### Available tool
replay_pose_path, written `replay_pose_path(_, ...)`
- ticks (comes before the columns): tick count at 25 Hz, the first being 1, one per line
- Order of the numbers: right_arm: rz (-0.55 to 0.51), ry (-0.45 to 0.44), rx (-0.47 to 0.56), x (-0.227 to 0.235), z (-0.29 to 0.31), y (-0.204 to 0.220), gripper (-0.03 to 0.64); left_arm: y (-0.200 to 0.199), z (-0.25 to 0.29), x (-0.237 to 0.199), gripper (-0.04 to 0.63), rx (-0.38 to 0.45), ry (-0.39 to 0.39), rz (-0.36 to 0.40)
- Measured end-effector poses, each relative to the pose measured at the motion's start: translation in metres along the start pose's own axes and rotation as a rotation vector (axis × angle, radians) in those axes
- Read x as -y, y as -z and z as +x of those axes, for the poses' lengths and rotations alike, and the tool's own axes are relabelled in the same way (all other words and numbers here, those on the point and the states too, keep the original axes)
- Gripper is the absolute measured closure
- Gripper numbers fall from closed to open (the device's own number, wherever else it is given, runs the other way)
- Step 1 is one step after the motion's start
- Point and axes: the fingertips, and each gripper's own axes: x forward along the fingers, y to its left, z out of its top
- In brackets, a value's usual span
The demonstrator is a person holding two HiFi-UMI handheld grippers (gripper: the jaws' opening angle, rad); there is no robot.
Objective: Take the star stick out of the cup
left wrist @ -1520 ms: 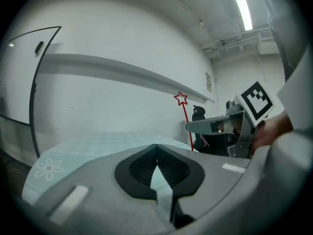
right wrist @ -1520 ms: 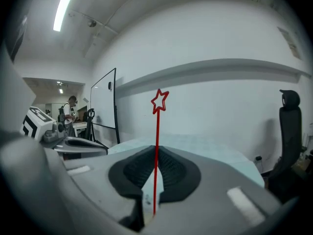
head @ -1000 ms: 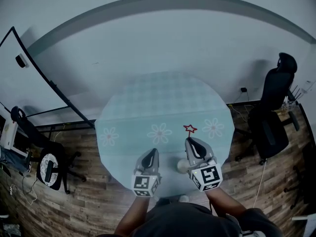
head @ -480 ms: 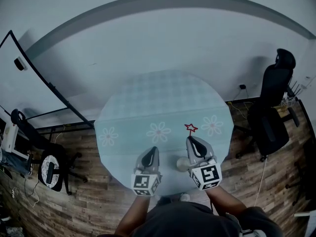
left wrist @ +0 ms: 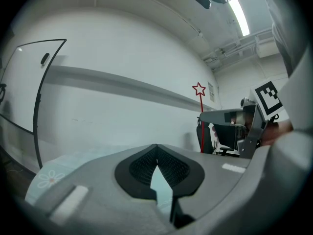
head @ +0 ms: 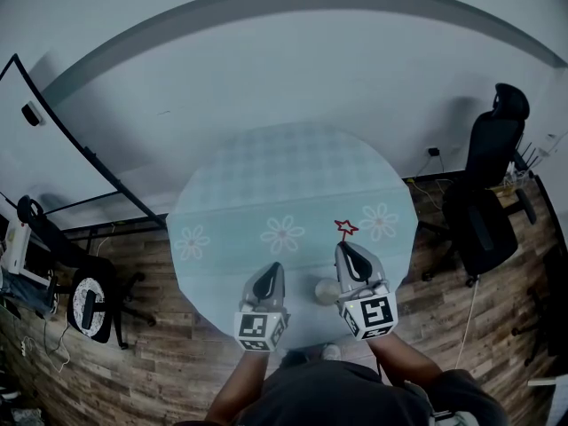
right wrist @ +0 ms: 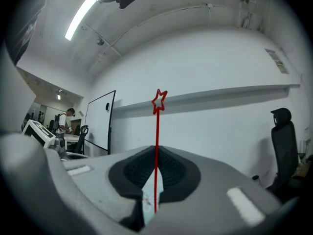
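Observation:
A thin red star stick (right wrist: 156,151) stands upright between the jaws of my right gripper (right wrist: 155,153), which is shut on it. Its star tip (head: 346,228) pokes out just beyond my right gripper (head: 345,249) in the head view. The stick's lower part is hidden there behind the gripper. A small white cup (head: 326,290) sits on the table just left of that gripper. My left gripper (head: 271,270) hovers to the left of the cup, shut with nothing in it (left wrist: 156,150). From the left gripper view the star stick (left wrist: 199,90) rises above the right gripper (left wrist: 230,117).
The round table (head: 293,176) carries a pale blue cloth with flower prints (head: 282,234). A black office chair (head: 484,211) stands on the wooden floor to the right. A whiteboard (head: 53,149) leans at the left, with a dark chair (head: 84,295) near it.
Hardly anything differs. The right gripper stays shut on the star stick, both grippers stay close to the cup, and the head view has shifted slightly.

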Motion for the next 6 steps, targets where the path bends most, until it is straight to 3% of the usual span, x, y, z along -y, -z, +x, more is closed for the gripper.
replay_pose_path(6, 0.001, 0.007, 0.002, 0.0027, 0.0017, 0.0040, 0.601, -0.0030, 0.0051, 0.0046, 0.591, 0.007, 0.011, 0.002)
